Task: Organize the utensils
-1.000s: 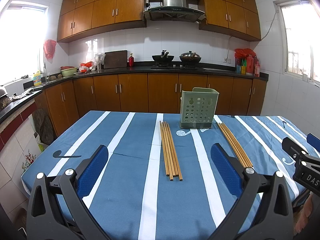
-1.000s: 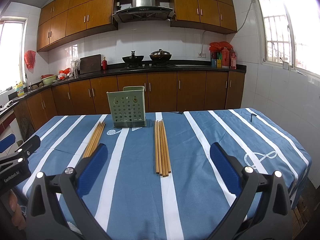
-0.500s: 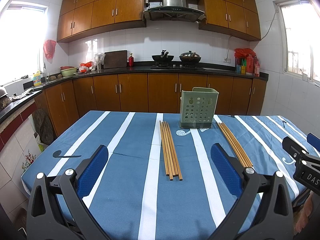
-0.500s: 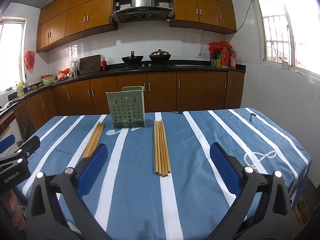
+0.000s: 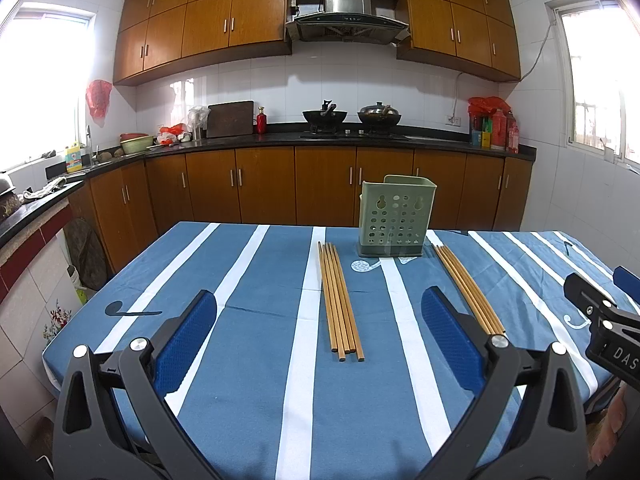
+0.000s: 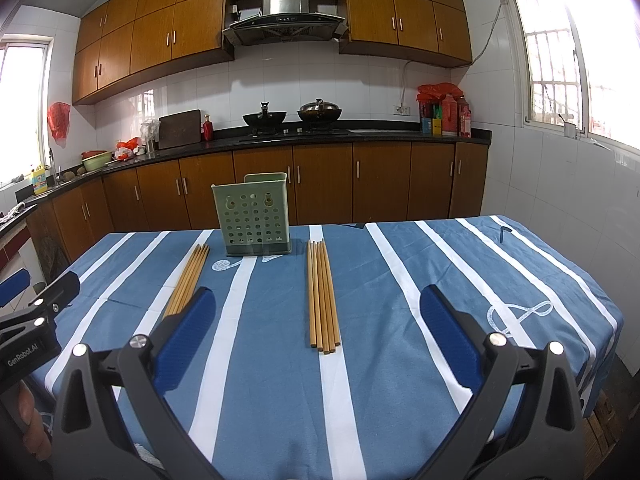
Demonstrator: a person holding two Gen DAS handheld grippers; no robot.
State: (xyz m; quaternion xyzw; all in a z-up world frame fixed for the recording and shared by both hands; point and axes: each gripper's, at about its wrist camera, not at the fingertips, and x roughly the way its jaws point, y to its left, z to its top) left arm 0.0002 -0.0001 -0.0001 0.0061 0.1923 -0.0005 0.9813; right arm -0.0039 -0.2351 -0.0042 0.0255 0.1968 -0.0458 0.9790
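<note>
Chopsticks [image 5: 339, 300] were laid in two bundles [image 6: 322, 295] flanking the holder [image 5: 394, 216]; both grippers [image 5: 320, 324] [image 6: 318, 322] were held wide, empty.

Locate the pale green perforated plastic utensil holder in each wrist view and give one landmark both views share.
Left wrist view: the pale green perforated plastic utensil holder stands right of centre at the far edge of the blue striped tablecloth.
Right wrist view: it stands left of centre at that same far edge.
Shared landmark: the steel range hood on the back wall.
</note>
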